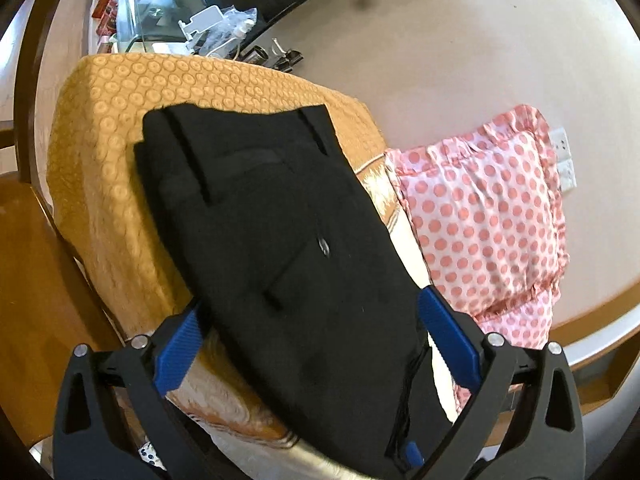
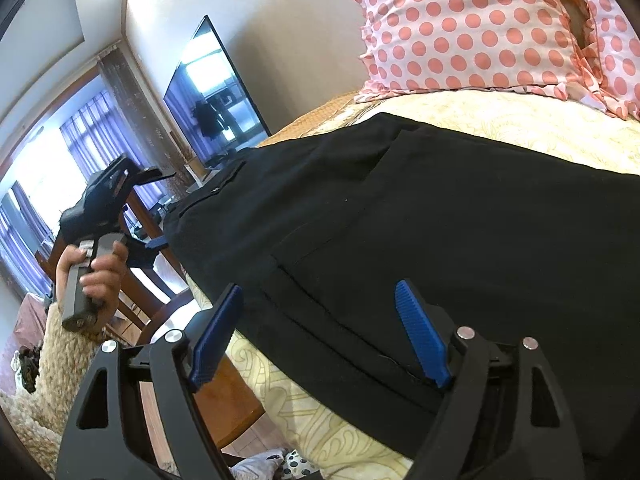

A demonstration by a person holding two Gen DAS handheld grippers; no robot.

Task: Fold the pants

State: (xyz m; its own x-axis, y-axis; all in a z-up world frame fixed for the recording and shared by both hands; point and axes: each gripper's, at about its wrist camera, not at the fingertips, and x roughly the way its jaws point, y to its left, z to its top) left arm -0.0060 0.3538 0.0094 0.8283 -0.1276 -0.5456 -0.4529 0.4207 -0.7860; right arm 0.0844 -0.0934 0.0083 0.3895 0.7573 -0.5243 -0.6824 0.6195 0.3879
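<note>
The black pants [image 1: 280,216] lay folded on the bed [image 1: 112,128], directly ahead of the left tool [image 1: 308,328], whose blue pads stood wide apart on either side of the cloth without pressing it. The right tool [image 2: 320,332] was likewise spread open over the pants, nothing clamped. Beyond both tools, to their right, sat a pink dotted pillow [image 1: 488,208].

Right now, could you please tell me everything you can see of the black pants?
The black pants look like a matte woven cloth, folded into a compact, flat stack. Belt loops, a back pocket and a small button show on top. They lie on the patterned bed cover, beside a pink dotted pillow. Neither open gripper grips them.
</note>
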